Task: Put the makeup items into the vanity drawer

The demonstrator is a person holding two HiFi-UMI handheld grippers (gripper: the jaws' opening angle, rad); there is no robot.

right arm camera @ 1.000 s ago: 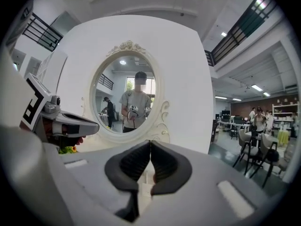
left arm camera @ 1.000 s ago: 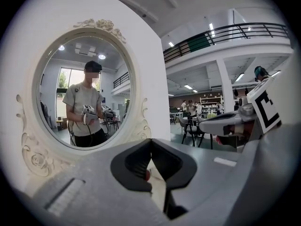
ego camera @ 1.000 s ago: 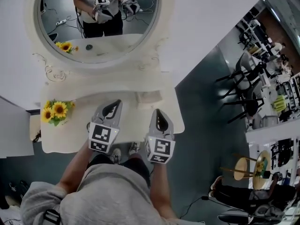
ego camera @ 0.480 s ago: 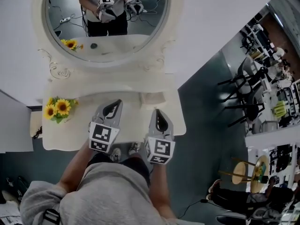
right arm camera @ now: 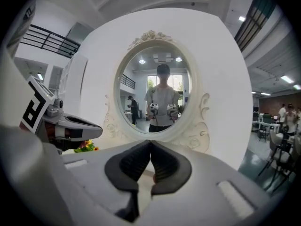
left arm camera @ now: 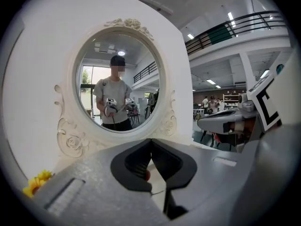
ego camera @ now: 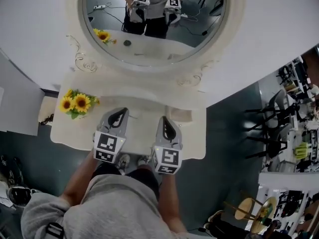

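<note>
A cream vanity table (ego camera: 134, 133) with an oval mirror (ego camera: 154, 19) stands in front of me. My left gripper (ego camera: 119, 111) (left arm camera: 150, 140) hovers over the left middle of the tabletop, jaws shut and empty. My right gripper (ego camera: 165, 118) (right arm camera: 150, 142) hangs beside it to the right, also shut with nothing held. A small pale box (ego camera: 179, 114) lies on the tabletop just right of the right gripper. A little red thing (left arm camera: 147, 174) shows low behind the left jaws. The mirror reflects a small dark round item (ego camera: 127, 43). No drawer is in view.
A bunch of sunflowers (ego camera: 77, 103) stands at the table's left end. The white wall (ego camera: 279, 29) backs the vanity. Dark floor (ego camera: 229, 148) lies to the right, with black chairs (ego camera: 279, 118) and a round stool (ego camera: 249, 208) further off. The person's legs press against the table's front edge.
The head view has swung, so mirror and vanity now sit further right and higher in it. Both grippers keep their places side by side over the tabletop, jaws still shut.
</note>
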